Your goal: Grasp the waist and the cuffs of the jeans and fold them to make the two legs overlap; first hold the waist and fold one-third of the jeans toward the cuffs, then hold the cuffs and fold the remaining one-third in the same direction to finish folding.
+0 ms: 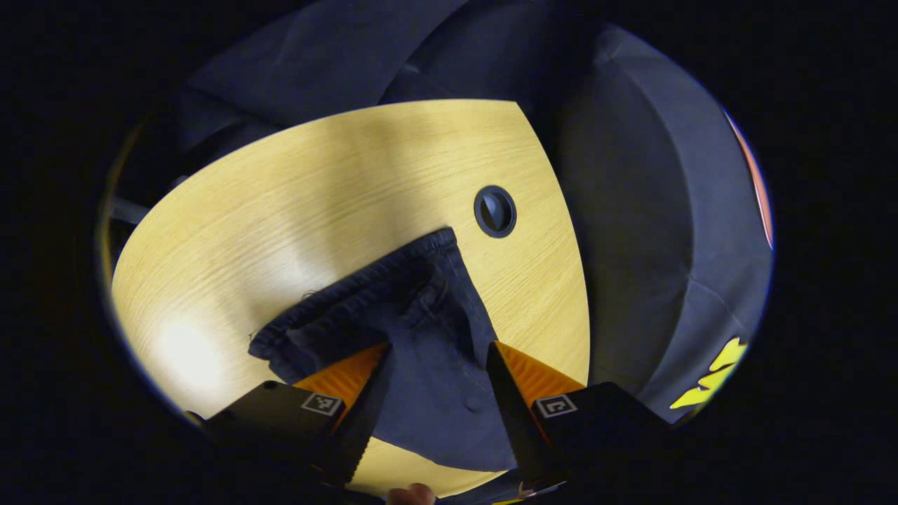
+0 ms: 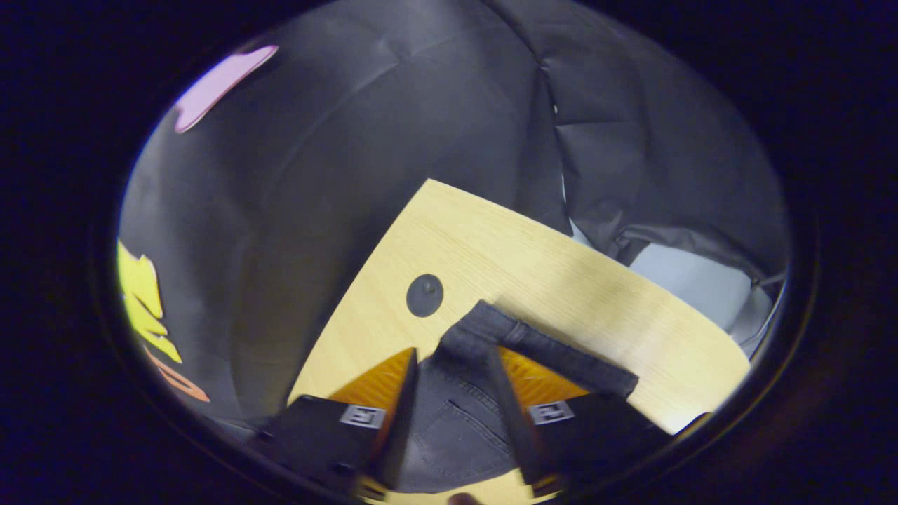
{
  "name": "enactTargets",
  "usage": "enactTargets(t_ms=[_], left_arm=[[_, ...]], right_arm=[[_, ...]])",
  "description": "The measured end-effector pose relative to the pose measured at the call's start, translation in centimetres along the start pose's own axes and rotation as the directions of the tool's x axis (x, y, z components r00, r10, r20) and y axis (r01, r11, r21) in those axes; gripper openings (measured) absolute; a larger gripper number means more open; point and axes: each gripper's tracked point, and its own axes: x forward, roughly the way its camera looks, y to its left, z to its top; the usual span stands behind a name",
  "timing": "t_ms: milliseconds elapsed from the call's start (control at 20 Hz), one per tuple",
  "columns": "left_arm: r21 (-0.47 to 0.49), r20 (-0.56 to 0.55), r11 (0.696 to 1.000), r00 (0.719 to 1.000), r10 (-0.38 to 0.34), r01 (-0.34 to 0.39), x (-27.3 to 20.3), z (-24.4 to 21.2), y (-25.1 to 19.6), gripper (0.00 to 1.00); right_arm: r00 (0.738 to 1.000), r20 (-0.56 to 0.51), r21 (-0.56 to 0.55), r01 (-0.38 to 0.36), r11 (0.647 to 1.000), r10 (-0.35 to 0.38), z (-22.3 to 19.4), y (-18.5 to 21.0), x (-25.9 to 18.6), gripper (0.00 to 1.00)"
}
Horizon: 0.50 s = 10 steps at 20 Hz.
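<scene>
The jeans (image 1: pixel 428 337) are lying on the wooden table (image 1: pixel 316 189), filling the lower centre of the left gripper view, a bunched hem or band running up toward the dark round hole (image 1: pixel 495 211) at centre right. The left gripper (image 1: pixel 436 414) is hanging over them with its fingers spread wide and cloth showing between them, not pinched.

In the right gripper view the waistband (image 2: pixel 540 344) is crossing the lower centre, and the right gripper (image 2: pixel 454 414) is straddling the pocket area, fingers moderately apart; whether they are touching the denim I cannot tell from this angle.

The risk, I think, is each gripper closing on only the top layer, so the lower layers are left dragging and the legs end up misaligned. The bunched edge may also be slipping out unevenly.
</scene>
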Motion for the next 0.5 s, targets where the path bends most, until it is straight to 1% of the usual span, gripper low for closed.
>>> enactTargets(t_ms=[100,150,200,250,300,350,400,450,500], left_arm=[[0.022,0.006,0.999,1.000,-0.027,0.027,-2.3,-0.4,-1.3,0.88],[0.054,0.016,0.998,0.999,-0.041,0.040,-3.7,-0.7,-2.2,0.89],[0.116,0.046,0.992,0.997,-0.058,0.052,-5.5,-1.0,-3.5,0.89],[0.191,0.083,0.980,0.994,-0.072,0.055,-7.3,-1.4,-4.7,0.89],[0.278,0.133,0.959,0.986,-0.097,0.056,-9.3,-1.8,-6.0,1.00],[0.371,0.183,0.927,0.975,-0.129,0.053,-11.4,-2.5,-7.4,0.89],[0.468,0.242,0.883,0.956,-0.169,0.037,-13.6,-3.3,-8.7,0.89],[0.557,0.307,0.831,0.929,-0.208,0.001,-16.0,-4.1,-9.8,0.89],[0.637,0.363,0.770,0.896,-0.256,-0.038,-14.6,-7.4,-11.1,0.94]], right_arm=[[0.999,0.044,-0.098,0.014,0.995,-0.010,0.2,0.1,-2.0,0.80],[0.998,0.067,-0.141,0.015,0.990,-0.006,0.4,0.3,-3.2,0.80],[0.996,0.094,-0.184,0.012,0.983,0.005,0.4,0.6,-4.4,0.89],[0.992,0.122,-0.232,0.007,0.973,0.022,0.4,0.9,-6.0,0.89],[0.987,0.156,-0.289,0.004,0.957,0.042,0.3,1.0,-7.5,0.87],[0.979,0.188,-0.352,-0.009,0.936,0.080,0.1,1.5,-9.5,0.96],[0.967,0.220,-0.419,-0.024,0.908,0.127,-0.3,2.1,-11.9,0.88],[0.949,0.257,-0.494,-0.035,0.869,0.185,-1.0,2.9,-14.4,0.96],[0.930,0.286,-0.549,-0.038,0.835,0.230,-1.8,3.2,-16.4,0.97]])
